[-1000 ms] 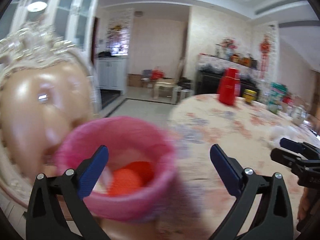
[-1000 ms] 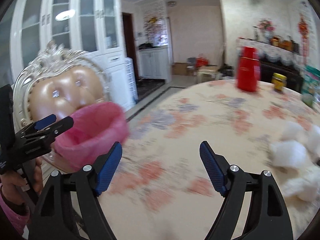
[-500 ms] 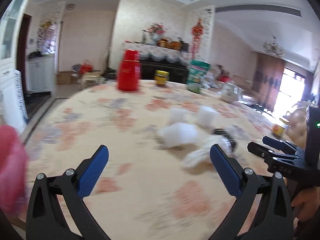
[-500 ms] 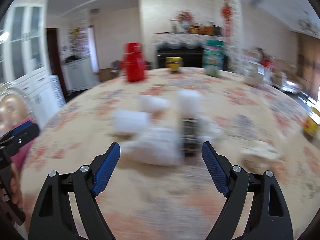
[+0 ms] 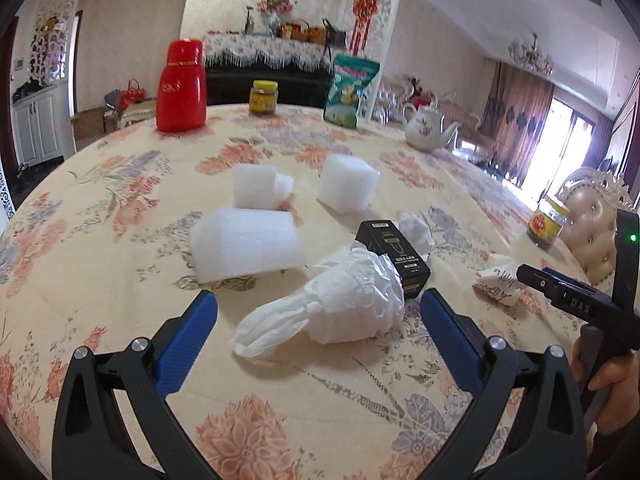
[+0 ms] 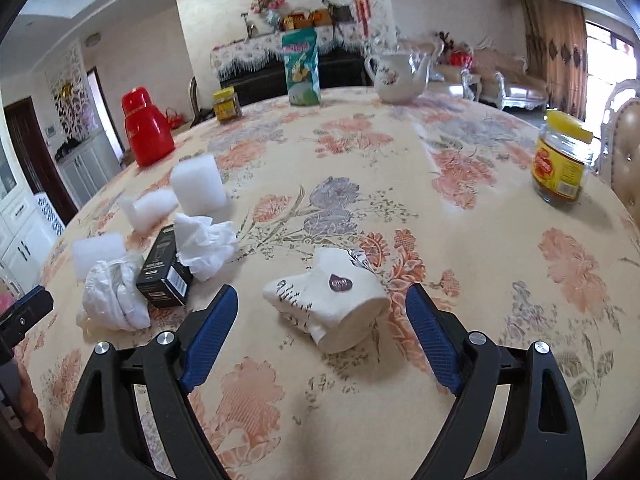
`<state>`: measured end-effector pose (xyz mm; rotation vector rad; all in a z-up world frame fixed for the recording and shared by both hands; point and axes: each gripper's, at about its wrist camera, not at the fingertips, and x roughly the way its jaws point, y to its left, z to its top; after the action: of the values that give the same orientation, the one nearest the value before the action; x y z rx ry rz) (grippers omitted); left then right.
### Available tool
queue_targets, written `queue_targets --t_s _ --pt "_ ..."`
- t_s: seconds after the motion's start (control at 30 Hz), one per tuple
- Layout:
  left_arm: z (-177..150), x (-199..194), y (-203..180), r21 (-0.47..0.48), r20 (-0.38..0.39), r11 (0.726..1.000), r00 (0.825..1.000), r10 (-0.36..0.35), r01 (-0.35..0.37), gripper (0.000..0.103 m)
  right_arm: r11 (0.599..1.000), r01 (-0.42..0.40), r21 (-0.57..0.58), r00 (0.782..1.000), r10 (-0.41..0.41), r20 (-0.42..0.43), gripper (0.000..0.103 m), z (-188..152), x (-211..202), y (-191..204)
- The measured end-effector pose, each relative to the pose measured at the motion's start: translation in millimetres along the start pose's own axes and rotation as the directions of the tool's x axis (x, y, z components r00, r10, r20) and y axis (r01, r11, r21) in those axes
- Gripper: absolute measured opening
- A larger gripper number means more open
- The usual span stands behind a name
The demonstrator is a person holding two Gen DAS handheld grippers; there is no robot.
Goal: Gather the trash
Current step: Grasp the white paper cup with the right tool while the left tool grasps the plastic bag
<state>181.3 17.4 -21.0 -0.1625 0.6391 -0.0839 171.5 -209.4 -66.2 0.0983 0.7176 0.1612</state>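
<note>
Facing uncollected trash mid-frame, the left gripper [image 5: 318,322] gapes before a white bag [image 5: 340,304], the right gripper [image 6: 320,316] before a printed wrapper [image 6: 326,300]; neither holds anything.

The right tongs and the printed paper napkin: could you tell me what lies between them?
Nothing: in the right wrist view, only bare floral tablecloth separates the open right tongs from the printed paper napkin, which sits just ahead between the fingertips.

Lighting as I read it: bright daylight from the curtained window [image 5: 568,128] at right, blown out to glare, casting soft short shadows on the floral tablecloth [image 6: 360,168]. Both views sharp at centre; strong fisheye bending and black vignette at corners.
</note>
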Motion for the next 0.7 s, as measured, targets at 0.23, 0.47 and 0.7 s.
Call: queue_targets --t_s 0.23,0.47,0.7 --pt "2.8 22.0 3.8 -0.014 -0.054 1.000 0.999 0.006 -0.007 0.098 0.996 0.031 -0.089 0.995 -0.039 -0.092 0.085 1.6 30.4 7.0" --pt "-0.9 29.7 -4.3 0.024 -0.049 0.999 0.998 -0.029 0.030 0.098 0.999 -0.046 -0.011 0.993 0.045 -0.105 0.066 -0.2 33.9 -8.3" --pt "-4.8 36.6 -5.8 0.054 -0.068 0.998 0.997 -0.022 0.026 0.098 0.997 -0.077 -0.026 0.994 0.075 -0.075 0.049 -0.7 25.0 -5.7"
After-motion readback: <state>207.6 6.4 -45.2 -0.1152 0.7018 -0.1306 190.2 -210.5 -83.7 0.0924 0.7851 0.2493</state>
